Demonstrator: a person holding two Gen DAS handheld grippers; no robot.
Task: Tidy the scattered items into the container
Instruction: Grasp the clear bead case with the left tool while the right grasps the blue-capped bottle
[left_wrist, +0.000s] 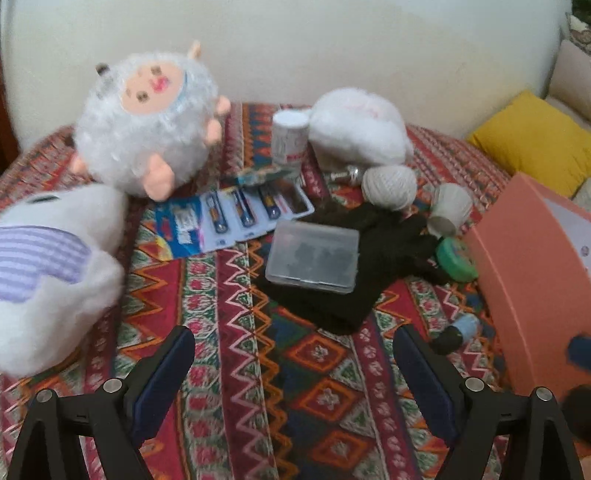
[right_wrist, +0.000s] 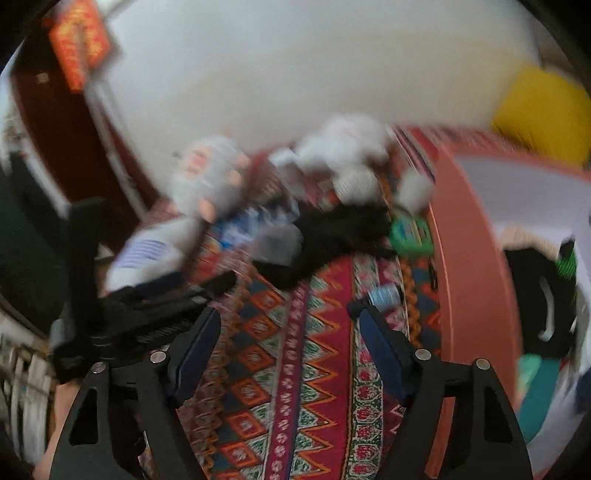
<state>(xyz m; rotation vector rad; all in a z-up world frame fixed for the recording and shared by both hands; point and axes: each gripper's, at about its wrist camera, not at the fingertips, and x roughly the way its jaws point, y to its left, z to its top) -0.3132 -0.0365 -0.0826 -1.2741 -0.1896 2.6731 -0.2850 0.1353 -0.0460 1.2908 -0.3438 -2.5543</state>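
Left wrist view: left gripper empty, fingers spread wide, hovering over the patterned cloth. Straight ahead of the fingertips, a clear plastic case lies on a black knit garment; battery card ahead and left; sheep plush farther back on that side. Two yarn balls ahead-right, green tape roll beyond the right finger. The orange container stands off to the right, wall near the right fingertip. Right wrist view, badly blurred: right gripper also spread, nothing between the fingers; blue thread spool just past its right fingertip, beside the container. Step looks like a reach between pickups. Next likely needs closing on the spool or case.
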